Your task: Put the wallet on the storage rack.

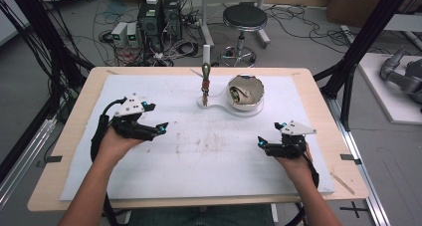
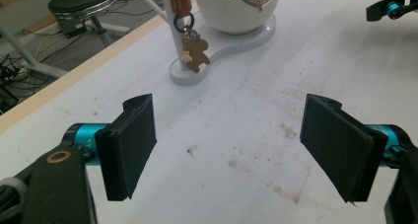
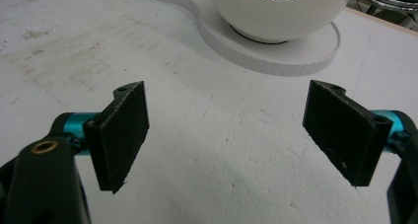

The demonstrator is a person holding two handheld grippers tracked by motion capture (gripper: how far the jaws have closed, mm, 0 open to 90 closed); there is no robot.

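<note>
The white egg-shaped bowl (image 1: 245, 92) is sitting upper center on its stand (image 1: 219, 108), with a keychain (image 2: 195, 55) hanging off the post beside it, possibly leather. Both the left gripper (image 1: 160, 127) and right gripper (image 1: 262, 142) are hovering open-jawed, holding nothing, over a stained white mat (image 1: 199, 161). Cables are cluttering the floor (image 1: 89, 32) behind.

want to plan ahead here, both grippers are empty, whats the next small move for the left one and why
Probably ease the left gripper forward toward the key ring on the post. Its jaws stand wide open with nothing between them, it points at the ring, and bare mat lies between.
</note>
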